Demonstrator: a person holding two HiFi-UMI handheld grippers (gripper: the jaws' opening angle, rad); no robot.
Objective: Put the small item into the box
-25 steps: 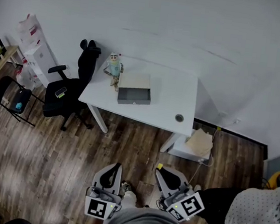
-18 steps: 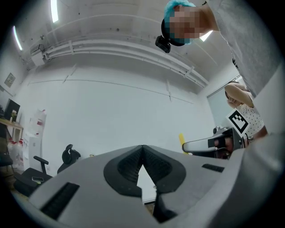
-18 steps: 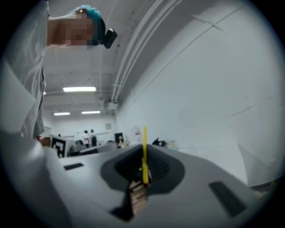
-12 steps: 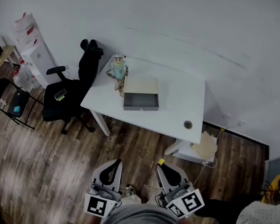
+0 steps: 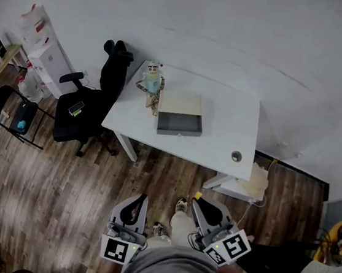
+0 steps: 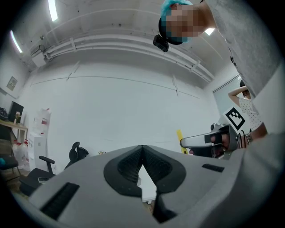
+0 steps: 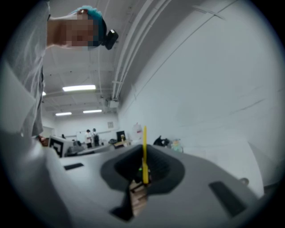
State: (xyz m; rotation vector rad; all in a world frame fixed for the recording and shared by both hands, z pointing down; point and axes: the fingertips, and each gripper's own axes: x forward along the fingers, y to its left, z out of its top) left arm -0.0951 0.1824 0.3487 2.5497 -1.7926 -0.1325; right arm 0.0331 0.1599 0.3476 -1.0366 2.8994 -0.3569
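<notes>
Both grippers low at near edge of view, over the wood floor [image 5: 60,181], well short of the bench [image 5: 221,126].

Left gripper [image 5: 142,198]: fingers pressed together at the tips, nothing between them.

Right gripper [image 5: 197,201]: fingers pinching a thin yellow strip [image 7: 144,151], which stands upright out of the tips.

Box [image 5: 180,126] lies open on the bench, centre-left. Toy figure [image 5: 151,82] just left of it. Small round thing [image 5: 236,156] at the bench's near right corner. Black office chair [image 5: 83,119] left of the bench.

Open floor [image 5: 91,179] before table [image 5: 227,133]; toy figure [image 5: 151,84] just beside box [image 5: 180,112].
</notes>
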